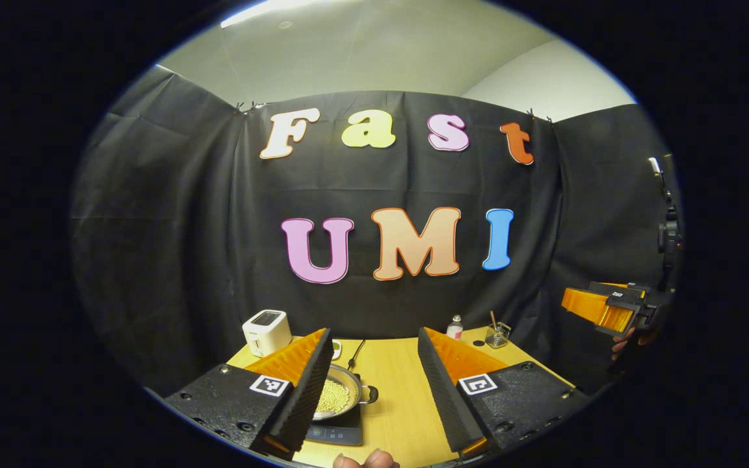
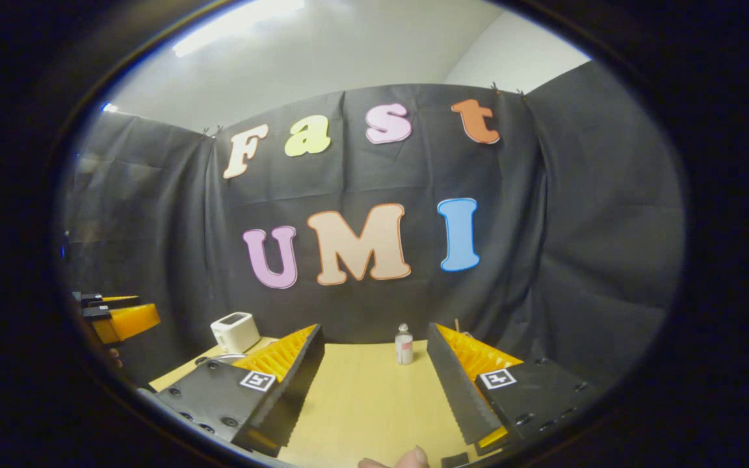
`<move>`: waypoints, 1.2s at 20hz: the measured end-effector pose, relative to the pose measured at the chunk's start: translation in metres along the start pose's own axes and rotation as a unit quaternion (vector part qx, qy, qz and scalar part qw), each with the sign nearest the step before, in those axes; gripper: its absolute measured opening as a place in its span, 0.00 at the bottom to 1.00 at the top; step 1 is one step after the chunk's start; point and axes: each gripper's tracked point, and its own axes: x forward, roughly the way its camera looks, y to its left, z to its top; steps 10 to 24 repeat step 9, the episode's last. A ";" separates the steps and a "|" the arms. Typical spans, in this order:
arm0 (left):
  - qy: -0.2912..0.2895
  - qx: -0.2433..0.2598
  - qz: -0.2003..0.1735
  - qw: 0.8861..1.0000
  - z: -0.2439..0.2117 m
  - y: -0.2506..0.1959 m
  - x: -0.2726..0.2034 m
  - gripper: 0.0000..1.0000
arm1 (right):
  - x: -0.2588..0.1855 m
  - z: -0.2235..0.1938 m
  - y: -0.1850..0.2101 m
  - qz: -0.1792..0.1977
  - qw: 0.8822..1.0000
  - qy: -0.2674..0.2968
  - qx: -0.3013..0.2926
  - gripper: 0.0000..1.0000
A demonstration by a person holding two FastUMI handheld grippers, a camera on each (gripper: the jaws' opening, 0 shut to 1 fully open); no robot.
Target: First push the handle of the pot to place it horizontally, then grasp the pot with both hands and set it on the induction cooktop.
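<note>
A: What containers are showing, and what is lying in them?

B: In the left gripper view, a shallow round metal pot [image 1: 337, 394] is sitting on a flat dark induction cooktop [image 1: 341, 431], at about 7 o'clock. Small pale yellow beads [image 1: 333, 395] are filling it, and its short dark handle [image 1: 370, 393] is pointing toward 3 o'clock. A small clear glass cup [image 1: 497, 335] with thin sticks is standing at the far right of the table.

A: And the grippers?

B: The left gripper [image 1: 373, 383] is hanging with its fingers spread wide, holding nothing. The right gripper [image 2: 374, 390] is also wide apart and holding nothing; from the left gripper view it is showing at 3 o'clock [image 1: 599, 307], off the table.

A: The surface and the room?

B: A light wooden table [image 1: 395, 416] is carrying a white boxy toaster [image 1: 266, 331] at the far left and a small clear bottle with a pink label [image 2: 404, 344] near the back. Black cloth is hanging behind, under a pale ceiling.
</note>
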 end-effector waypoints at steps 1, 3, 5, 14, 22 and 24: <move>0.004 -0.001 0.002 1.000 -0.002 0.000 0.000 0.79 | 0.002 0.000 -0.003 -0.002 1.000 0.001 0.002 0.94; 0.008 0.000 0.005 1.000 -0.004 0.002 0.000 0.79 | 0.001 -0.001 -0.007 -0.005 1.000 0.002 0.001 0.93; 0.005 0.004 0.006 1.000 -0.001 0.004 0.000 0.79 | 0.000 0.001 -0.008 -0.007 1.000 0.000 -0.003 0.93; 0.005 0.008 0.001 1.000 -0.004 0.005 0.000 0.79 | 0.001 -0.001 0.000 -0.005 1.000 0.003 -0.003 0.93; 0.005 0.008 0.001 1.000 -0.004 0.005 0.000 0.79 | 0.001 -0.001 0.000 -0.005 1.000 0.003 -0.003 0.93; 0.005 0.008 0.001 1.000 -0.004 0.005 0.000 0.79 | 0.001 -0.001 0.000 -0.005 1.000 0.003 -0.003 0.93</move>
